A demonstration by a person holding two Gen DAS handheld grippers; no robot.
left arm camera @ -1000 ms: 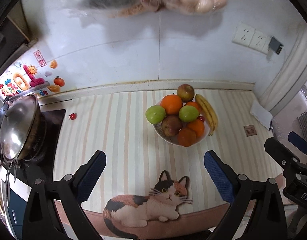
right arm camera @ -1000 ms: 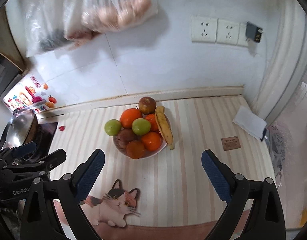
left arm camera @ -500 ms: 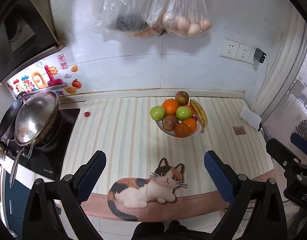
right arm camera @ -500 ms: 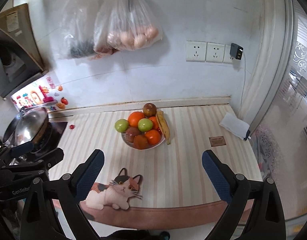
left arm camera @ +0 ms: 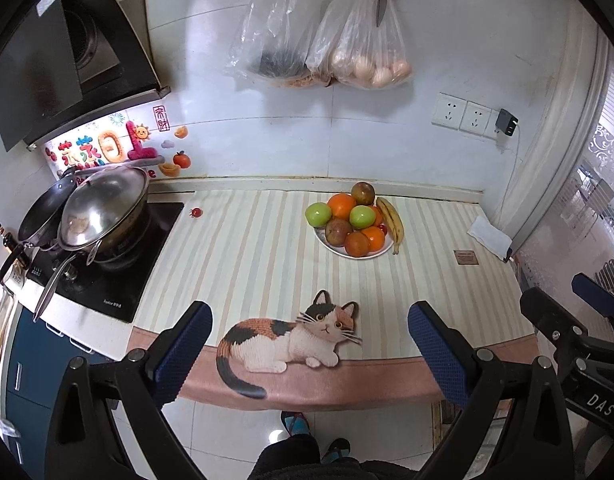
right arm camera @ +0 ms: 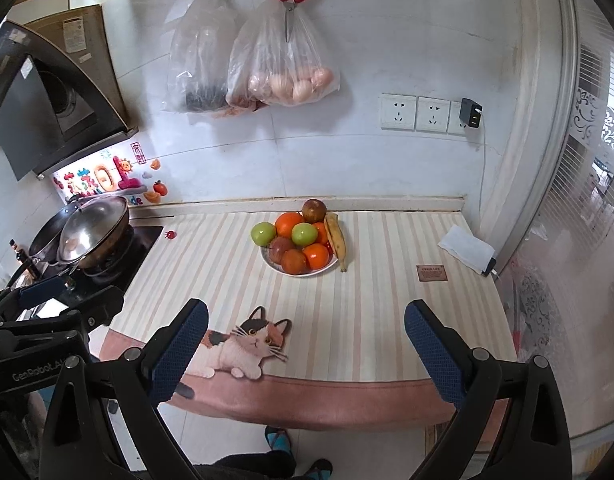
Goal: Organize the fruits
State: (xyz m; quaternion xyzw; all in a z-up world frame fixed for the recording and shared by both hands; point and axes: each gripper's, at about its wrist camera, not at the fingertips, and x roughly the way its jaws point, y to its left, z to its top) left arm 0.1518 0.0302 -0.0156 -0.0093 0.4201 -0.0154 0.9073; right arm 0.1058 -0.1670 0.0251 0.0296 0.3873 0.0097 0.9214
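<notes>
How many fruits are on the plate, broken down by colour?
Green apples: 2
Oranges: 3
Dark red-brown fruits: 3
Banana: 1
Small red fruit, partly hidden: 1
Total: 10 visible; others may be hidden underneath.

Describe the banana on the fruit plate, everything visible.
The long yellow banana is one single fruit with brown speckling and a dark tip at its near end. It lies lengthwise along the right rim of the shallow white plate, curved slightly, its near tip poking past the rim over the striped countertop mat. Its inner side rests against the piled oranges. The far end sits beside the dark red apple. Neither gripper touches it.
</notes>
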